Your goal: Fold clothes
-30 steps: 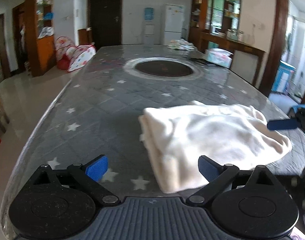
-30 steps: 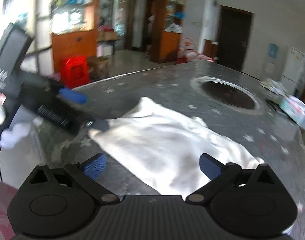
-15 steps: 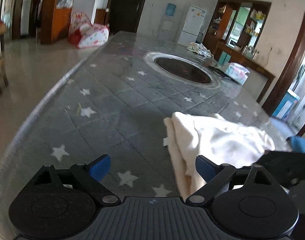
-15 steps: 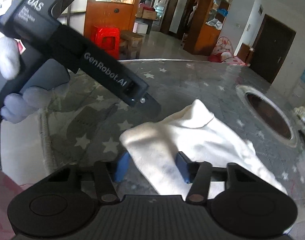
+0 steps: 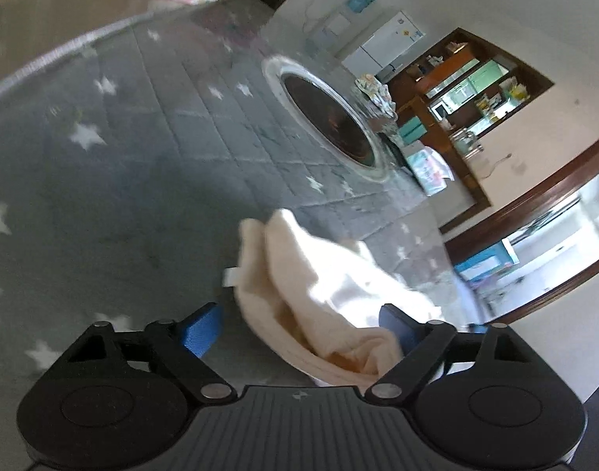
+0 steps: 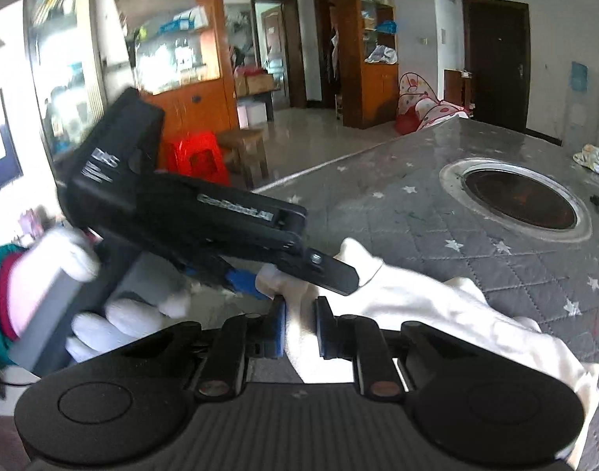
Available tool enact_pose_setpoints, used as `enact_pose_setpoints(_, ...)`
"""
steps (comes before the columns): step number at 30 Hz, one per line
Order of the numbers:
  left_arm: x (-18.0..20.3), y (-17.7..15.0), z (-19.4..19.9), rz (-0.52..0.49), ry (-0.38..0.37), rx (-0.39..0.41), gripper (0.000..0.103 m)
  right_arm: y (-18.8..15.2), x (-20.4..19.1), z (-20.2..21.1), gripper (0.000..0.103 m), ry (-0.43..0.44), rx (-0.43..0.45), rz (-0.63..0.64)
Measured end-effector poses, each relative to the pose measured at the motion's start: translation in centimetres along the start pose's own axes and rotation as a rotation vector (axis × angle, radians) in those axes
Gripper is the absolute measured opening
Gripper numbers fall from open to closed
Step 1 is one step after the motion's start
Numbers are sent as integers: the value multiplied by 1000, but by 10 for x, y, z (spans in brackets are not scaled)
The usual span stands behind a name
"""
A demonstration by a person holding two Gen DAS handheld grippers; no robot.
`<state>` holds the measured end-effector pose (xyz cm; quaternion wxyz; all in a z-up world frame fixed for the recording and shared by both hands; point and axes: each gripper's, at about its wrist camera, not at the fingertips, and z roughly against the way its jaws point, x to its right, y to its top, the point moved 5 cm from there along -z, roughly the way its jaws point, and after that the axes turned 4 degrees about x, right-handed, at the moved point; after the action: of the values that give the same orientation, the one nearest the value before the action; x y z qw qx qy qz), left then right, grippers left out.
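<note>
A cream-white folded garment lies on the grey star-patterned table cover. My left gripper is open, tilted, with the garment's near edge lying between its blue pads. My right gripper is shut on a corner of the same garment and holds it up off the table. The left gripper's black body shows in the right wrist view, held by a white-gloved hand, its tip against the cloth.
A round dark recessed plate sits in the table's middle, also in the right wrist view. A tissue pack and a crumpled cloth lie at the far end. A red stool stands beyond the table edge.
My right gripper closed on the garment's corner and lifted it. My left gripper tilted and moved in so the cloth's edge lies between its open pads.
</note>
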<state>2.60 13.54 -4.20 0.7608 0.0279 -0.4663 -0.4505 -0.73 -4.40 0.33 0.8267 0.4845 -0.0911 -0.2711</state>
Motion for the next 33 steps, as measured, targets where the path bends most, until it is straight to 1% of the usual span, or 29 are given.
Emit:
enact_pose_setpoints(2, 2, -1, -7, 44, -28, -18, 78, -1, 2, 4, 14, 14, 11, -16)
enact_pose_setpoints(3, 3, -2, -10, 67, -38, -24, 73, -1, 3, 5, 14, 23, 12, -15)
enact_pose_setpoints(4, 2, -2, -12, 90, -44, -25, 70, -2, 3, 5, 13, 30, 12, -11)
enact_pose_setpoints(6, -1, -2, -17, 138, -51, -30, 53, -3, 0, 3, 13, 39, 6, -2)
enact_pose_setpoints(7, -3, -3, -19, 154, -49, -29, 49, -4, -2, 1, 13, 42, 3, 4)
enact_pose_setpoints(9, -6, -3, -22, 179, -45, -23, 32, -6, -3, 0, 14, 47, -3, 4)
enact_pose_setpoints(10, -8, -4, -23, 182, -38, -22, 29, -6, -3, 0, 17, 49, -4, 0)
enact_pose_setpoints(11, -10, -4, -24, 184, -29, -22, 23, -7, -2, 1, 21, 50, -6, -7)
enact_pose_setpoints(12, -12, -4, -24, 185, -27, -23, 19, -8, 1, 3, 21, 50, -5, -24)
enact_pose_setpoints(13, -14, -3, -25, 185, -27, -23, 18, -8, 5, 7, 24, 43, 1, -36)
enact_pose_setpoints(14, -14, -3, -25, 183, -30, -25, 18, -9, 9, 11, 30, 35, 7, -48)
enact_pose_setpoints(17, -13, -2, -25, 156, -25, -20, 17, -12, 28, 26, 38, -21, 22, -91)
enact_pose_setpoints(20, -11, -2, -24, 130, -17, -18, 17, -21, 58, 38, 43, -138, 20, -129)
enact_pose_setpoints(23, -9, -2, -23, 107, -10, -18, 17, -34, 92, 49, 45, -265, 9, -185)
enact_pose_setpoints(27, -6, -4, -21, 77, 0, -18, 17, -49, 141, 56, 46, -405, 11, -293)
enact_pose_setpoints(30, -4, -4, -20, 54, 8, -17, 17, -62, 167, 56, 48, -446, 10, -384)
enact_pose_setpoints(32, -2, -4, -20, 38, 16, -17, 17, -69, 178, 52, 48, -439, 2, -434)
enact_pose_setpoints(33, -1, -4, -20, 29, 20, -17, 18, -73, 181, 52, 48, -423, 8, -458)
